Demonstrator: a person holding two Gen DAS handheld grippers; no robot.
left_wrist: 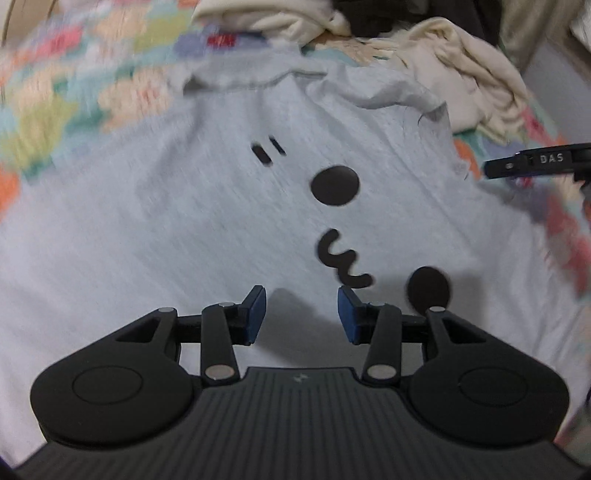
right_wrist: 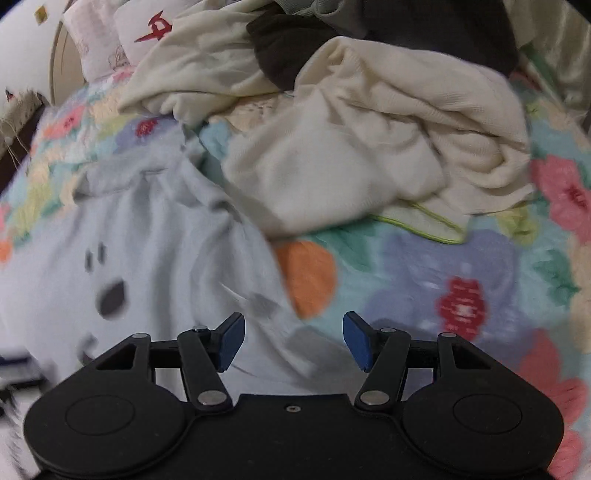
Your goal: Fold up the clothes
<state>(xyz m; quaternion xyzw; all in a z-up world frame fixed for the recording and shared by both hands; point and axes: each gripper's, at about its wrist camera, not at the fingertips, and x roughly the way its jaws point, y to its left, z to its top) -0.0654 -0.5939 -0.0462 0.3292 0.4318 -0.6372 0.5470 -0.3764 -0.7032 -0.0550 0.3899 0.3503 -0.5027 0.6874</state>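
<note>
A light grey T-shirt point(left_wrist: 192, 206) with a black cartoon face print lies spread flat on a floral bedspread, collar at the far side. My left gripper point(left_wrist: 302, 314) is open and empty, hovering over the shirt's lower middle. My right gripper point(right_wrist: 293, 341) is open and empty, above the shirt's right edge point(right_wrist: 177, 236) where it meets the bedspread. The right gripper's finger also shows at the right edge of the left wrist view point(left_wrist: 535, 164).
A pile of cream garments point(right_wrist: 369, 147) and a dark garment point(right_wrist: 288, 48) lie at the far side of the bed. The floral bedspread point(right_wrist: 461, 288) extends to the right. Pillows point(right_wrist: 122, 33) sit at the far left.
</note>
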